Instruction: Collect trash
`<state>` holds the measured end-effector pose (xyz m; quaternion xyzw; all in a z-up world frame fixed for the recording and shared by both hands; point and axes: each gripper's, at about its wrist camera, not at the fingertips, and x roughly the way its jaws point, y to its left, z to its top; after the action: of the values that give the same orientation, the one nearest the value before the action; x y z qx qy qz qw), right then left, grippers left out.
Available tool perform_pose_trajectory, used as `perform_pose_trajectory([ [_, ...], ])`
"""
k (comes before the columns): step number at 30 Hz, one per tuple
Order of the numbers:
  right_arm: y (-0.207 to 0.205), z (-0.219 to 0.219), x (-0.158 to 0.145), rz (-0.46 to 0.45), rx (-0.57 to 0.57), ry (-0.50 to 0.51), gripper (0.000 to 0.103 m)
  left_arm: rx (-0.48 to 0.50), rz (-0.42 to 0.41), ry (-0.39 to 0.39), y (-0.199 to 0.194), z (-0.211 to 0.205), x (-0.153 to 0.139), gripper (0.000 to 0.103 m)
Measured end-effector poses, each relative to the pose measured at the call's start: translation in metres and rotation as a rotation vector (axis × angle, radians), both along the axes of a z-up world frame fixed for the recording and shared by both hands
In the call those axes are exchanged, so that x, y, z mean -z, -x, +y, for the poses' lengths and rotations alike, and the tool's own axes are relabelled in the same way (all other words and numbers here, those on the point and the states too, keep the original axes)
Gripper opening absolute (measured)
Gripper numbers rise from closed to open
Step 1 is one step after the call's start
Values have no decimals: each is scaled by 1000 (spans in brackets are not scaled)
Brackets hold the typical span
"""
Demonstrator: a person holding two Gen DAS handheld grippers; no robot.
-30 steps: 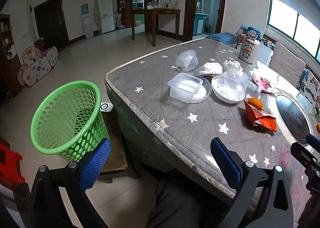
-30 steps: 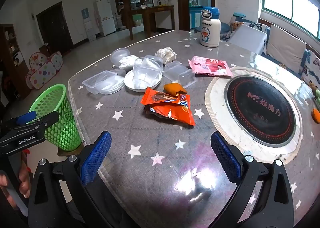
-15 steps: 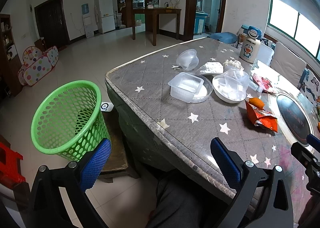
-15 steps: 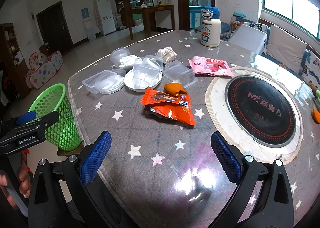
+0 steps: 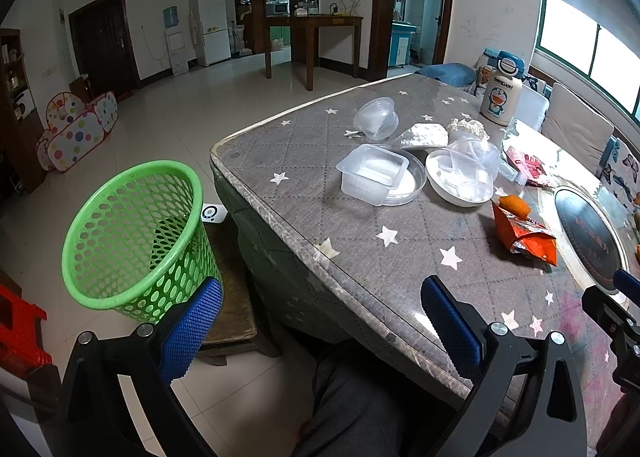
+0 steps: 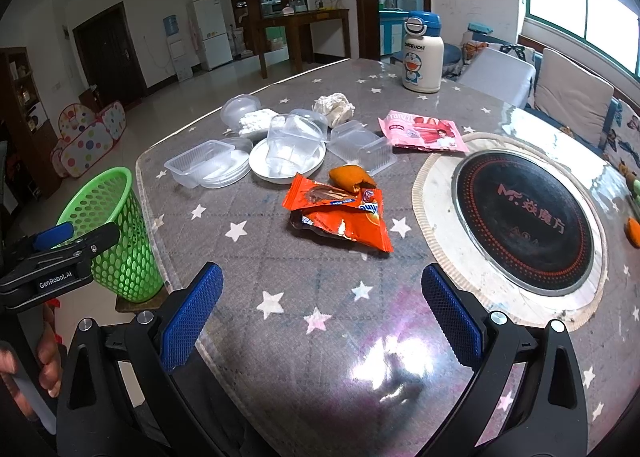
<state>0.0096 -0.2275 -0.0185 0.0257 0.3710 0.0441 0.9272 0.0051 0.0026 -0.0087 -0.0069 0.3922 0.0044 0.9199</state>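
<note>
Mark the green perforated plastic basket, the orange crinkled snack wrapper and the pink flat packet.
green perforated plastic basket (image 5: 132, 241): left wrist view, inner mesh wall.
orange crinkled snack wrapper (image 6: 340, 213): right wrist view, wrapper centre.
pink flat packet (image 6: 424, 131): right wrist view, printed face.

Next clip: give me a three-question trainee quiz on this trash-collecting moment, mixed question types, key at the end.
1. True or false: the right gripper grips the orange wrapper.
2. Where does the green basket stand? A) on the table B) on a low stool beside the table C) on the cooktop
3. Fill in: both grippers, including the left gripper, are ___.

Key: 1 false; 2 B; 3 open.
</note>
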Motion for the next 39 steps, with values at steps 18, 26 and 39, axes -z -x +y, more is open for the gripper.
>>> perform_pose_trajectory([
  [18, -3, -2, 2, 11, 4, -5, 98, 3, 6, -6, -4, 1, 2, 96],
  [26, -8, -5, 3, 20, 9, -11, 98, 8, 13, -13, -10, -1, 2, 96],
  [39, -26, -11, 3, 41, 23, 10, 98, 16, 20, -27, -29, -4, -1, 96],
])
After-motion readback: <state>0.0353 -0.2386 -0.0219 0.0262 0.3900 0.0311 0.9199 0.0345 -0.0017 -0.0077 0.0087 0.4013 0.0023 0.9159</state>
